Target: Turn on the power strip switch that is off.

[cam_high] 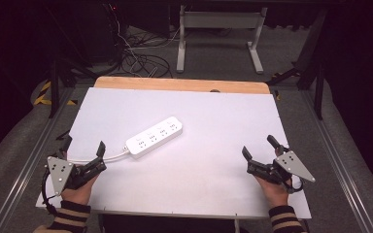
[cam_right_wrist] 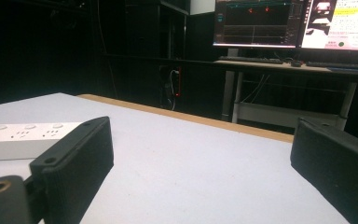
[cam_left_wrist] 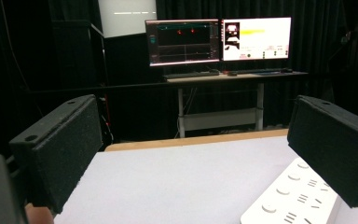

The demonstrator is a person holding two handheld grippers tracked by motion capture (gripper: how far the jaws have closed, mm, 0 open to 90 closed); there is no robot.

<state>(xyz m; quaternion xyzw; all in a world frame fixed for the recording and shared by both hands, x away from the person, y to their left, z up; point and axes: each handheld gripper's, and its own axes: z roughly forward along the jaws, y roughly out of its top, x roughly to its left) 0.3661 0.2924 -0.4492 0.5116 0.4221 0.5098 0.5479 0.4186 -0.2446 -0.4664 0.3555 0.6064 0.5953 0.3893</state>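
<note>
Nearest the high camera, two striped sleeves come in from the bottom edge, with the left gripper (cam_high: pixel 83 150) and right gripper (cam_high: pixel 261 146) held low over the near corners of the white tabletop (cam_high: pixel 213 170). Both are spread wide with nothing between the jaws; that's confirmed in each gripper view, where a clear gap is seen between the two black pads.

The only thing worth grabbing is the white power strip (cam_high: pixel 154 136), laid diagonally a bit left of the table's middle. It sits near the left gripper and well apart from the right one. Its white cord (cam_high: pixel 97 158) is trailed off the near-left end toward the left gripper, and runs close by it. In the left gripper view, the strip's near end (cam_left_wrist: pixel 289 196) is partly hidden behind the right-hand pad.

Handling-wise, it's judged to be a rigid plastic bar, fairly light, not fragile, but smooth and glossy, so some slip against the pads is to be expected. A hold across the narrow width, around mid-length, is probably the safest bet; gripped at one end it would likely sag or twist. The cord is soft and floppy, and some drag from it should be expected if the strip is lifted or slid.
</note>
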